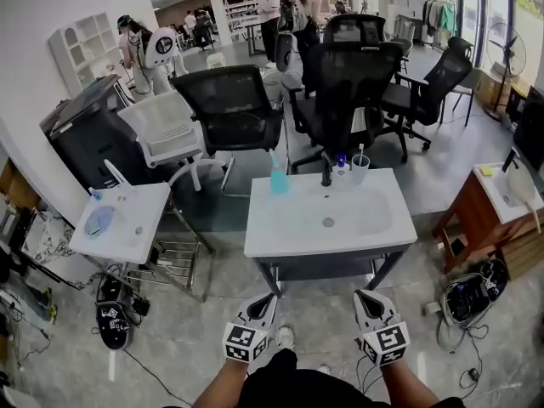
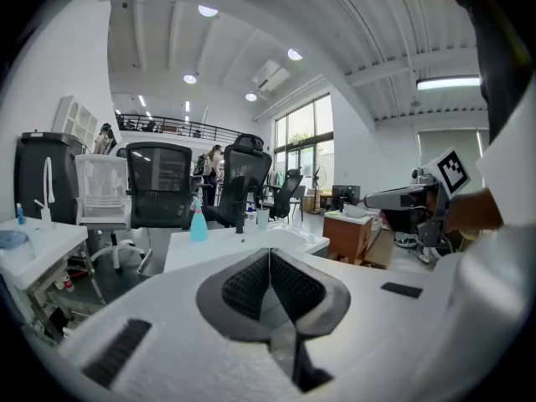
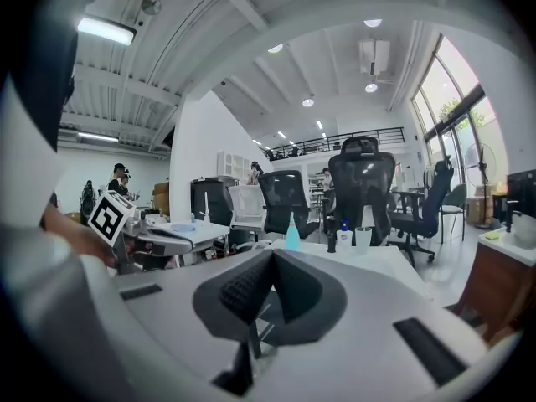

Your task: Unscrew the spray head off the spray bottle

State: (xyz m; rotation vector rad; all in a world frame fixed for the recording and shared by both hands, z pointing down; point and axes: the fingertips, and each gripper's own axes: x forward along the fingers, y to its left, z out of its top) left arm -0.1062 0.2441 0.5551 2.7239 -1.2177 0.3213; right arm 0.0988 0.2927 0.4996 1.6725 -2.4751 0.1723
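Note:
The spray bottle (image 1: 279, 177) is light blue with a pale spray head and stands upright at the back left of a white sink unit (image 1: 280, 228). It shows small and far off in the left gripper view (image 2: 198, 223) and the right gripper view (image 3: 292, 234). Both grippers are held low in front of the sink unit, well short of the bottle. My left gripper (image 1: 263, 301) (image 2: 270, 255) is shut with nothing in it. My right gripper (image 1: 365, 297) (image 3: 273, 258) is shut and empty too.
A black faucet (image 1: 325, 173), a small blue-capped bottle (image 1: 342, 165) and a cup (image 1: 360, 169) stand behind the basin. A second white sink (image 1: 119, 223) is at the left, a wooden table (image 1: 476, 215) at the right, office chairs (image 1: 234, 109) behind, cables (image 1: 467, 300) on the floor.

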